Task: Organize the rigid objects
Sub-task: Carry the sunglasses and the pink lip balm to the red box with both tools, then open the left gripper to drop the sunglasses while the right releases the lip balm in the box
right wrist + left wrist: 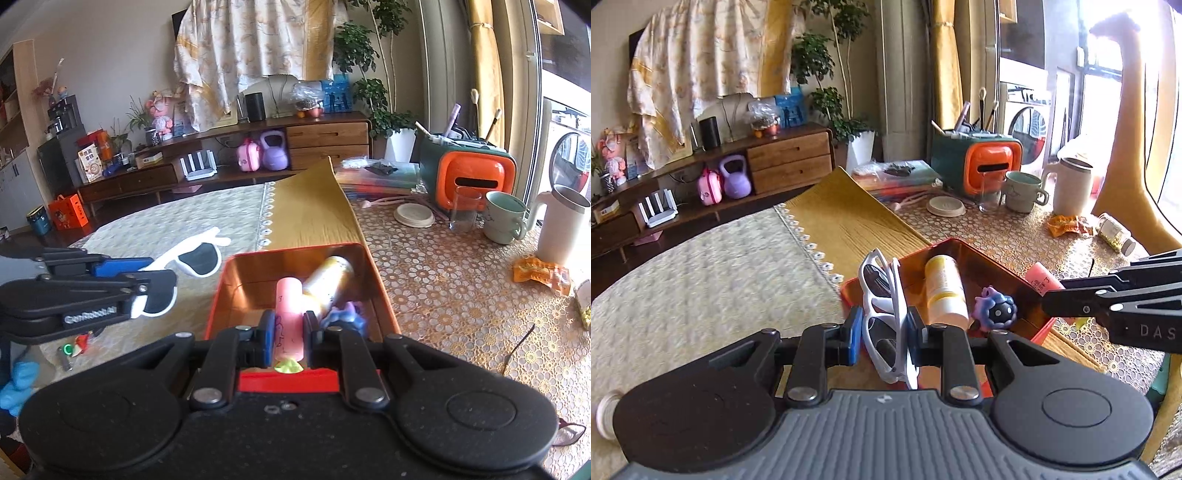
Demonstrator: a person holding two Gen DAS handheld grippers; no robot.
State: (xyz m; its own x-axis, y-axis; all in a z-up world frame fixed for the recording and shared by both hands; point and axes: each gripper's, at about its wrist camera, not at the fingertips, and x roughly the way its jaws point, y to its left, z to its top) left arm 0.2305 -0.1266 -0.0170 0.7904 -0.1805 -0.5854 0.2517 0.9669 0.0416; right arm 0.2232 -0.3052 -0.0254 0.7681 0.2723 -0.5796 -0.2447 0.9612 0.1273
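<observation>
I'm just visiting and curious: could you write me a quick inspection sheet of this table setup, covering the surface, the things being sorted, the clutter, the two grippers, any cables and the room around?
Surface: table under a gold lace cover.
Job's things: orange bin holds a yellow-white bottle and a purple toy.
Clutter: green mug, glass, white jug, orange snack wrapper, orange-green organizer.
Grippers: left gripper shut on white sunglasses beside the bin; right gripper shut on a pink tube over the bin.
Cables: nothing seen.
Surroundings: wooden sideboard, purple kettlebell, potted plant.
</observation>
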